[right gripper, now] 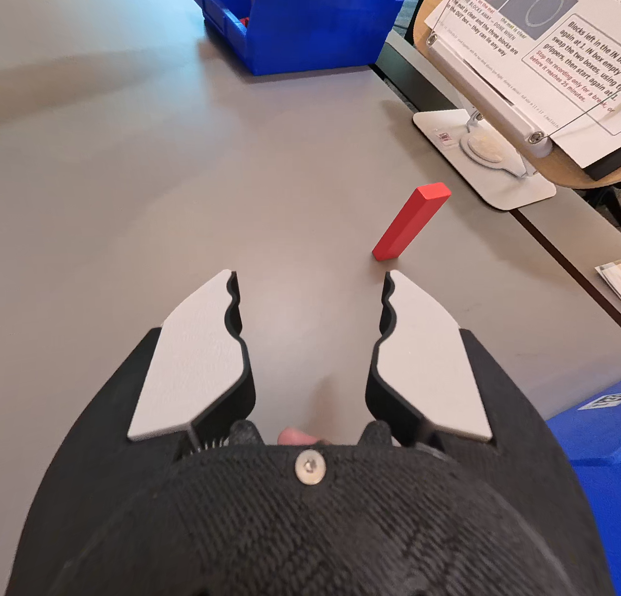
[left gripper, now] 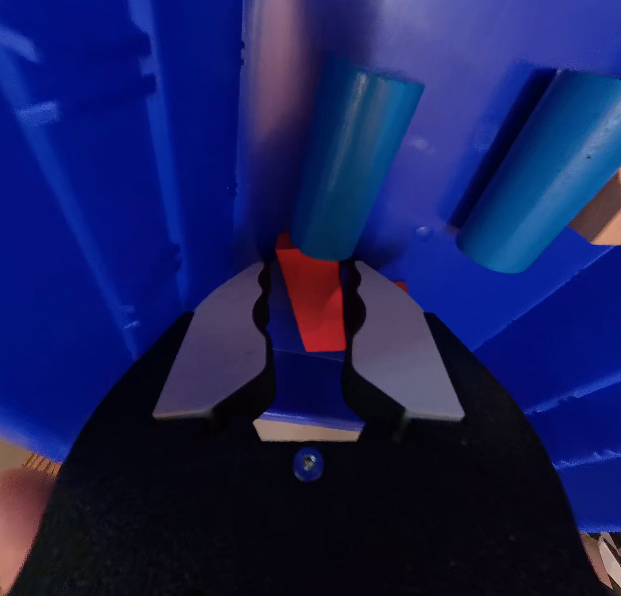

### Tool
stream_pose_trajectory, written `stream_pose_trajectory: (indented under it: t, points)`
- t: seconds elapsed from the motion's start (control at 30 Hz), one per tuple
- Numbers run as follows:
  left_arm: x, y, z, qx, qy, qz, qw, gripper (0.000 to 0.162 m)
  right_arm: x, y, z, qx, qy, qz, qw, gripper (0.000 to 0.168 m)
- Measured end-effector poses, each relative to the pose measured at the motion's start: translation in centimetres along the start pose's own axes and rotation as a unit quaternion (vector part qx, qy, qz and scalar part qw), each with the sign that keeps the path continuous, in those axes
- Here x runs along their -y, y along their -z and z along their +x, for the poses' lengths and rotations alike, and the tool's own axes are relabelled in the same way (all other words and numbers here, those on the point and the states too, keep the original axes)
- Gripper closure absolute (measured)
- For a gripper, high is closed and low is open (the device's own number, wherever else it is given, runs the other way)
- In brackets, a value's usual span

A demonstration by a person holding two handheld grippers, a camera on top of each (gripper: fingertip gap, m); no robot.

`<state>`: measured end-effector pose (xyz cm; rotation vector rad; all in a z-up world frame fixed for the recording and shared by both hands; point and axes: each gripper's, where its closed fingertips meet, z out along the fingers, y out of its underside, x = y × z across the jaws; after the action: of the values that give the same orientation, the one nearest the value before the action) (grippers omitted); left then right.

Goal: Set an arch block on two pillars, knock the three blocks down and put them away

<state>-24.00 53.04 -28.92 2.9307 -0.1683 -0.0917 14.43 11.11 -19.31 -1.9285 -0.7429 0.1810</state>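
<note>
Inside the blue bin (left gripper: 100,176), the left gripper (left gripper: 307,270) grasps a red block (left gripper: 316,307) beside 2 blue cylinders (left gripper: 349,163); the right gripper (right gripper: 311,275) hangs released near a red bar (right gripper: 410,222).

A printed sheet (right gripper: 551,52) on a white stand (right gripper: 484,156) sits ahead-right of the right tongs (right gripper: 311,272), at the grey table (right gripper: 168,176) edge.

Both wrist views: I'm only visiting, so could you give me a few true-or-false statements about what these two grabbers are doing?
1. The right gripper is open and holds nothing. True.
2. A red block stands on end on the grey table. True.
3. The left gripper hovers over bare table. False: it is inside a blue bin.
4. The cylinders in that bin are yellow. False: they are blue.
</note>
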Motion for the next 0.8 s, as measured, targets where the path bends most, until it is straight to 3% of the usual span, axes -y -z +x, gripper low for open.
stream_pose_trajectory:
  t: [0.03, 0.27, 0.47, 0.67, 0.8]
  points:
    - [0.1, 0.0, 0.1, -0.003, -0.001, -0.003, 1.0, 0.119, -0.1, 0.0, 0.0, 0.0, 0.001, -0.003, 1.0, 0.086]
    - [0.4, 0.1, 0.3, -0.01, -0.024, -0.024, 0.999, 0.129, -0.7, -0.1, -0.1, 0.0, -0.001, -0.014, 1.0, 0.087]
    - [0.7, 0.9, 0.4, 0.008, -0.106, -0.011, 0.994, 0.129, -0.9, -0.3, -0.3, 0.003, -0.008, -0.015, 1.0, 0.087]
    - [1.8, 6.6, 2.4, -0.046, -0.191, 0.1, 0.975, 0.129, -0.6, -0.1, -0.4, 0.0, -0.008, -0.011, 1.0, 0.087]
    - [1.3, 12.9, 6.0, -0.154, -0.278, 0.231, 0.92, 0.129, -0.1, 0.3, -0.6, -0.005, -0.008, 0.0, 1.0, 0.087]
